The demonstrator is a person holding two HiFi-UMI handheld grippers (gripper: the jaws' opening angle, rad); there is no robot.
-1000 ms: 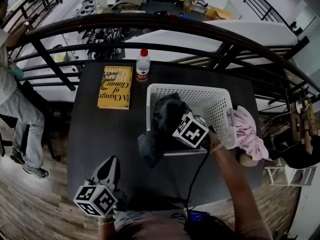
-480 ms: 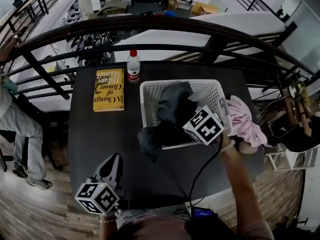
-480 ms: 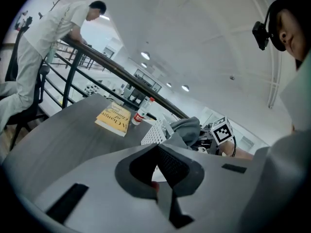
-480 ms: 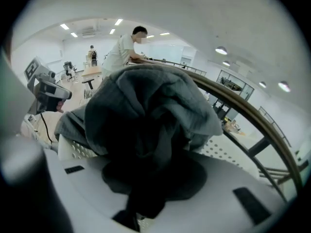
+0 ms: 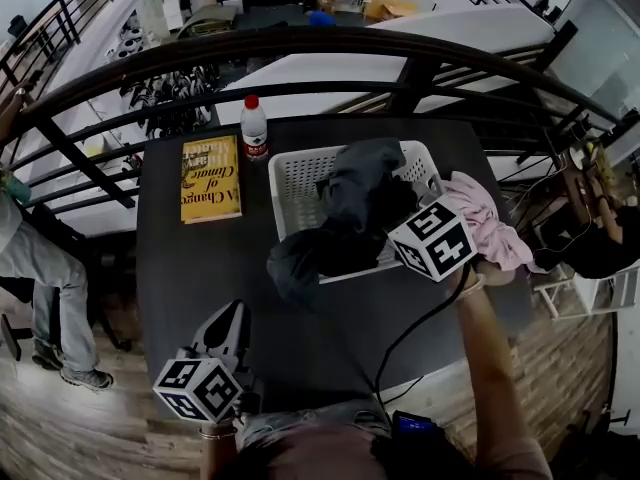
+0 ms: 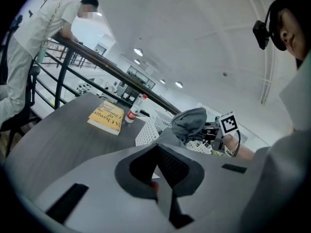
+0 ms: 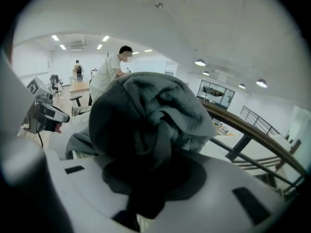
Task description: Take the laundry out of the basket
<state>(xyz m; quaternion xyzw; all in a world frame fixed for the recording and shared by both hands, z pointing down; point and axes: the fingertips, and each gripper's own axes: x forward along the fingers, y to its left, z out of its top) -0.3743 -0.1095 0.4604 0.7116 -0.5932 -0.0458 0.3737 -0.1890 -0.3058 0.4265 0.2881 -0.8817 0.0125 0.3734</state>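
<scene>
Laundry, a dark grey garment (image 7: 146, 115), is bunched between the 2 jaws of the right gripper (image 7: 148, 178), which pinch it near their tips. Its folds swell up just past the fingertips and fill much of the right gripper view. From the grip the cloth hangs down into the white basket (image 5: 300, 168) below. 1 end is draped over the basket's near rim onto the dark table (image 5: 200, 268). Just beside the right gripper, on its outer side, a pink garment (image 5: 490, 228) lies outside the basket, next to its wall.

The left gripper (image 6: 158, 152) has its jaws pressed together with nothing between them. It is well apart from the basket, over the table's near edge. Beyond its tips lies a yellow book (image 5: 210, 178). A red-capped water bottle (image 5: 254, 128) stands upright between the book and the basket's far corner.
</scene>
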